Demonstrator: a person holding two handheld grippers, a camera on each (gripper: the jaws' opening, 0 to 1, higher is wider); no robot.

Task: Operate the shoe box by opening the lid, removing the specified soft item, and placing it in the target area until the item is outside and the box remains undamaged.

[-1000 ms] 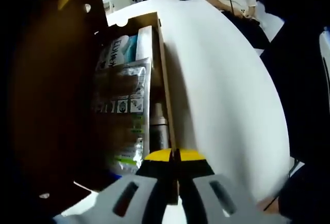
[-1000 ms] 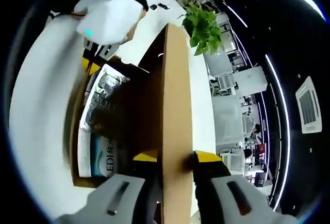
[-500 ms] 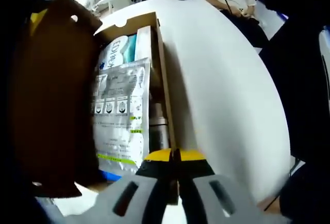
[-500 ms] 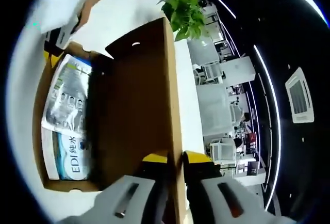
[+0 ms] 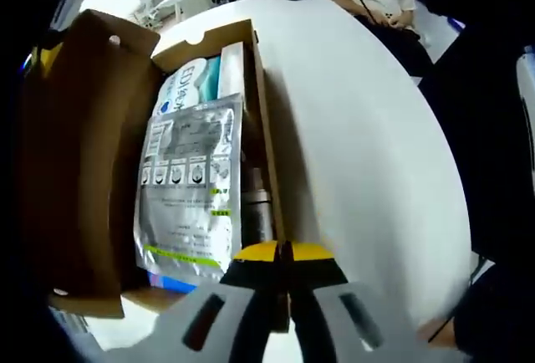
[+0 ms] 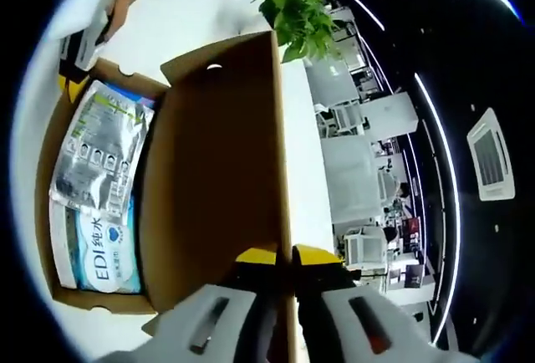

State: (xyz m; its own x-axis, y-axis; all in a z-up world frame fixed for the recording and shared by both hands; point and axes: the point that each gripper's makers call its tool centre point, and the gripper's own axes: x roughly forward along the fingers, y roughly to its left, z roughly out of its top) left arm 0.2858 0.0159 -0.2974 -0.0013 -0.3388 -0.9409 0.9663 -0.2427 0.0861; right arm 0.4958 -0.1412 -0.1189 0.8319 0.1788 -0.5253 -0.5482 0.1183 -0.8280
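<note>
Left gripper view: your left gripper (image 5: 282, 256) is pinched tight on the near end of the shoe box (image 5: 269, 171), jaws together over the thin side wall, steadying it on the white table (image 5: 368, 154).
Right gripper view: your right gripper (image 6: 284, 256) is clamped on the free edge of the lid (image 6: 221, 171), jaws closed over the cardboard, and the flap stands up and open.
Box material: plain brown cardboard, matte, thin walls; it looks light and easy to crease, so go gentle at both pinch points.
Silver pouch (image 5: 192, 183): glossy crinkled foil pack lying flat on top inside the box, likely slippery and limp.
Wipes pack (image 6: 100, 242): soft white and blue plastic packet under the pouch, its far end poking out beyond it; probably squashy with some weight.
Where to grip: I'd take a sealed edge or corner of the soft pack, not the slick middle.
Inside right wall: a dark cylindrical thing (image 5: 256, 208) sits there, too shadowed to name.
Far side: a green plant (image 6: 303, 13) beyond the lid.
</note>
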